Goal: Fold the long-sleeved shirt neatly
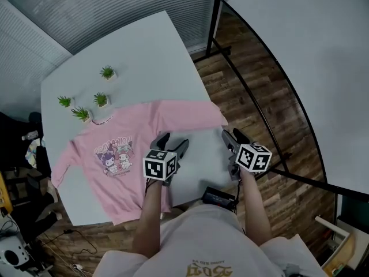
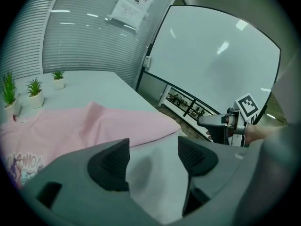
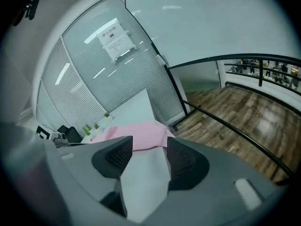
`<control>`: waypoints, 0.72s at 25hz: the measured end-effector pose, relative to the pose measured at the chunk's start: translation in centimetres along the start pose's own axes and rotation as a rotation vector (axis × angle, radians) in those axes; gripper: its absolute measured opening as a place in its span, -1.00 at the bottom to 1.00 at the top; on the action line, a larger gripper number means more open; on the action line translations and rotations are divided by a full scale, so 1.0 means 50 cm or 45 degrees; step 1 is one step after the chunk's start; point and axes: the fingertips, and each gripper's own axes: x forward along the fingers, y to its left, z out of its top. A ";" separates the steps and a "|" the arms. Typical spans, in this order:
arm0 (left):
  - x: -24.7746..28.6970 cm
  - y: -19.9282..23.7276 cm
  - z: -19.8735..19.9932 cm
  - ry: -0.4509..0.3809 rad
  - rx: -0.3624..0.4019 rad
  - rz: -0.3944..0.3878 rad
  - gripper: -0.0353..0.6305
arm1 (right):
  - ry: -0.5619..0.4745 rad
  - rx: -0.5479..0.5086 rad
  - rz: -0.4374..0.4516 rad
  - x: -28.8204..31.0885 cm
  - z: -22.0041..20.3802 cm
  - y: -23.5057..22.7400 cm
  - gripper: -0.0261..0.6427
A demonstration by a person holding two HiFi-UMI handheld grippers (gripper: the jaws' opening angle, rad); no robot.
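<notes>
A pink long-sleeved shirt [image 1: 124, 149] lies flat on the white table [image 1: 150, 56], print side up, collar toward the plants. One sleeve [image 1: 193, 113] stretches right to the table's edge; the other [image 1: 62, 165] hangs toward the left edge. My left gripper [image 1: 171, 144] hovers open over the shirt's right side below that sleeve. In the left gripper view my left gripper [image 2: 153, 157] has only bare table between its pads, with the sleeve [image 2: 136, 124] just beyond. My right gripper [image 1: 233, 136] is open near the sleeve's end. The right gripper view has my right gripper [image 3: 149, 157] empty, the sleeve [image 3: 141, 134] ahead.
Several small potted plants [image 1: 101, 100] stand by the collar at the table's far left. A black railing [image 1: 259, 114] and wooden floor [image 1: 242, 85] lie just right of the table edge. A dark chair and cables [image 1: 23, 154] sit at the left.
</notes>
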 end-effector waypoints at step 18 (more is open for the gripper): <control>0.080 0.012 -0.029 0.087 -0.069 0.030 0.03 | 0.085 0.267 0.043 0.109 -0.010 -0.123 -0.20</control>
